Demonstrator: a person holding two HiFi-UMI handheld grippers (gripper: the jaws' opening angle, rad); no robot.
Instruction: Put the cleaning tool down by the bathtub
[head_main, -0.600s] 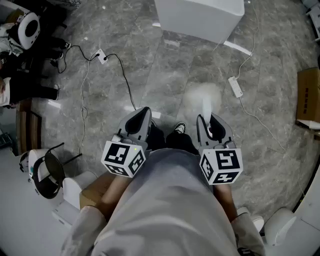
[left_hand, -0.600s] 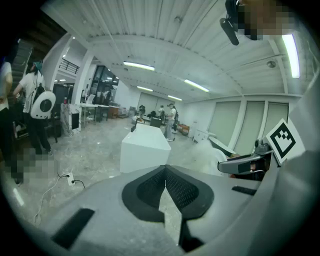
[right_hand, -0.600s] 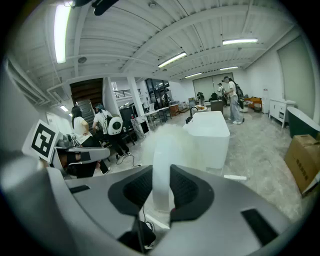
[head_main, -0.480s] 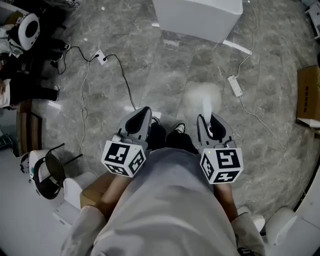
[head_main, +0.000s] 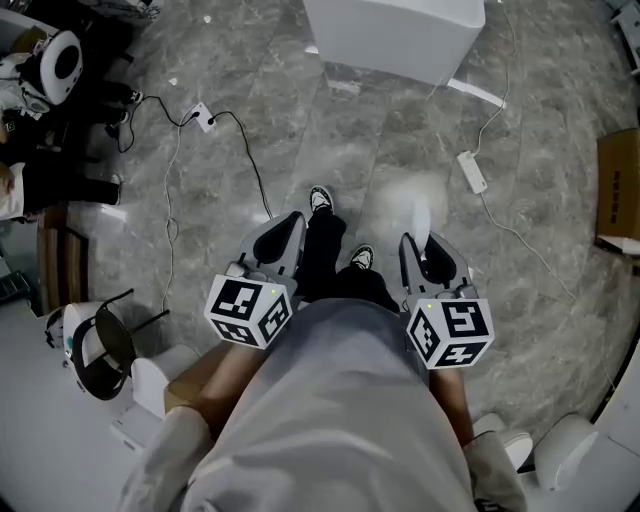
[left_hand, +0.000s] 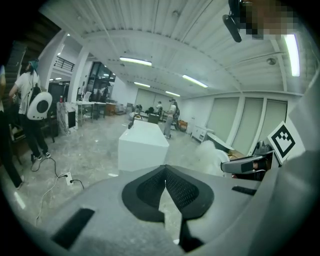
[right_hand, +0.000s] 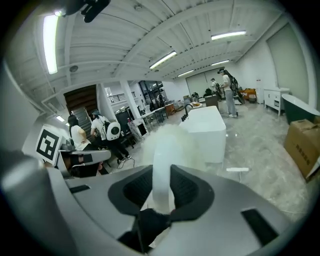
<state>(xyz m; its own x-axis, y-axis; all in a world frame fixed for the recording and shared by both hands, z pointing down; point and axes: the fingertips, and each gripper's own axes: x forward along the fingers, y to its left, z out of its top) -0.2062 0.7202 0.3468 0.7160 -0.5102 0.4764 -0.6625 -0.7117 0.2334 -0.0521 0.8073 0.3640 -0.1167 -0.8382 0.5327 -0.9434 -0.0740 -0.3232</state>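
Note:
My right gripper (head_main: 425, 245) is shut on the white handle of the cleaning tool (head_main: 412, 205), whose fluffy white head sticks out ahead over the grey marble floor. In the right gripper view the handle (right_hand: 162, 165) stands pinched between the black pads, with the fluff above it. My left gripper (head_main: 281, 234) is shut with nothing in it; its pads (left_hand: 176, 187) meet at the tip. The white bathtub (head_main: 395, 35) stands ahead at the top of the head view, and it also shows as a white block (left_hand: 142, 145) in the left gripper view.
Power strips (head_main: 203, 115) (head_main: 470, 172) with trailing cables lie on the floor left and right of my path. A cardboard box (head_main: 618, 195) sits at the right edge. A person with a round white backpack (head_main: 50, 60) stands far left. My shoe (head_main: 320, 198) is stepped forward.
The person's left foot has stepped forward between the grippers. Both grippers have shifted slightly lower in the head view, the right one still on the tool.

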